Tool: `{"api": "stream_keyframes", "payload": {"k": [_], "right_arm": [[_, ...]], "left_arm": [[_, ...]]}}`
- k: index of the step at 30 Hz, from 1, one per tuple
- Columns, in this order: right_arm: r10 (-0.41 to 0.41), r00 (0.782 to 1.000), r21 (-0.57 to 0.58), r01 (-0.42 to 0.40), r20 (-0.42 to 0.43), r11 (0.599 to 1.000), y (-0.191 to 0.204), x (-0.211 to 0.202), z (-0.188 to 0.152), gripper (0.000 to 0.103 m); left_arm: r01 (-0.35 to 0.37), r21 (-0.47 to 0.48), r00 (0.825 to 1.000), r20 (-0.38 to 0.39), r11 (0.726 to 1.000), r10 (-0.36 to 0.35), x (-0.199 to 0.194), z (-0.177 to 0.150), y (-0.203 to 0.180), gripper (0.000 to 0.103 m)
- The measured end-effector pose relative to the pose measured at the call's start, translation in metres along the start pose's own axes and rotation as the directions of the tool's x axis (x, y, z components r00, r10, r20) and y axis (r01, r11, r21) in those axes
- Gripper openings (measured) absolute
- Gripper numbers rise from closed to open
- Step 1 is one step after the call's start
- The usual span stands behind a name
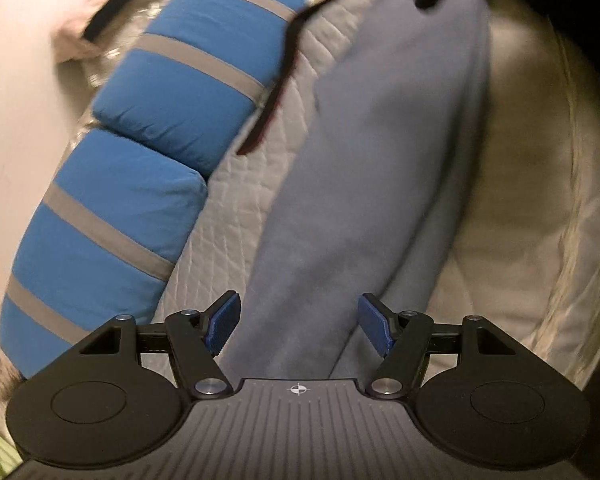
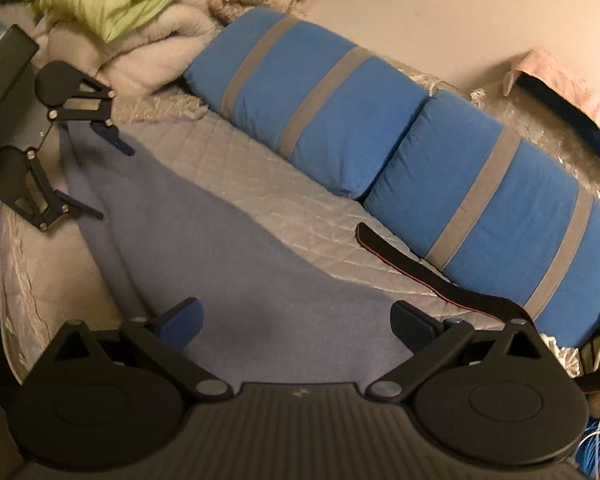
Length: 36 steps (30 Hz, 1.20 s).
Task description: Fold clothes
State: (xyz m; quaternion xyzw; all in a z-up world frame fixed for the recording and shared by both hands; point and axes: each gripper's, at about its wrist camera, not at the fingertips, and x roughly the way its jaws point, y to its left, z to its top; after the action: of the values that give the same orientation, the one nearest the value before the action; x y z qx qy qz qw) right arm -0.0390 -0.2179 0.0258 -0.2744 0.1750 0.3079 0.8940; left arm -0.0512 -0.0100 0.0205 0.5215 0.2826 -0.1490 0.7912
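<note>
Currently both the left gripper [image 1: 296, 322] and right gripper [image 2: 296, 326] hover unclenched, empty, over the grey-blue garment [image 2: 260, 272]; risk: pinching the quilted cover [image 2: 260, 184] beneath too.

Dim warm indoor light; left view motion-blurred, fisheye edges dark

Grey-blue garment [image 2: 228, 264] on quilted silver bedspread [image 2: 268, 184]; blue, grey-striped cushions [image 2: 324, 104].
</note>
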Motion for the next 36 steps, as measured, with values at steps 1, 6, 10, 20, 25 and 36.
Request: {"api": "stream_keyframes", "payload": {"k": [1,6,10,20,25,36], "right_arm": [[-0.004,1.000,-0.018,0.004,-0.002,1.000,0.004,0.001,-0.001,0.103],[-0.011,1.000,-0.068,0.011,-0.007,0.998,0.016,0.005,-0.001,0.103],[0.011,1.000,-0.050,-0.011,-0.020,0.999,0.019,0.008,-0.001,0.103],[-0.049,0.998,-0.167,0.040,-0.049,0.985,0.048,0.020,-0.001,0.103],[-0.082,0.996,-0.272,0.070,-0.034,0.960,0.075,0.034,0.001,0.103],[-0.073,0.997,-0.573,0.044,-0.029,0.819,0.122,0.047,-0.005,0.023]], "left_arm": [[-0.006,0.026,1.000,-0.003,1.000,0.006,0.004,-0.001,-0.005,0.064],[-0.031,0.120,0.999,0.028,0.992,0.028,0.014,0.002,-0.024,0.064],[-0.088,0.223,0.995,0.076,0.971,0.072,0.022,0.008,-0.041,0.064],[-0.296,0.341,0.953,0.047,0.892,0.299,0.037,0.010,-0.059,0.064],[-0.336,0.343,0.934,0.002,0.877,0.357,0.037,0.005,-0.058,0.024],[-0.257,0.337,0.961,-0.008,0.906,0.276,0.012,0.005,-0.051,0.003]]}}
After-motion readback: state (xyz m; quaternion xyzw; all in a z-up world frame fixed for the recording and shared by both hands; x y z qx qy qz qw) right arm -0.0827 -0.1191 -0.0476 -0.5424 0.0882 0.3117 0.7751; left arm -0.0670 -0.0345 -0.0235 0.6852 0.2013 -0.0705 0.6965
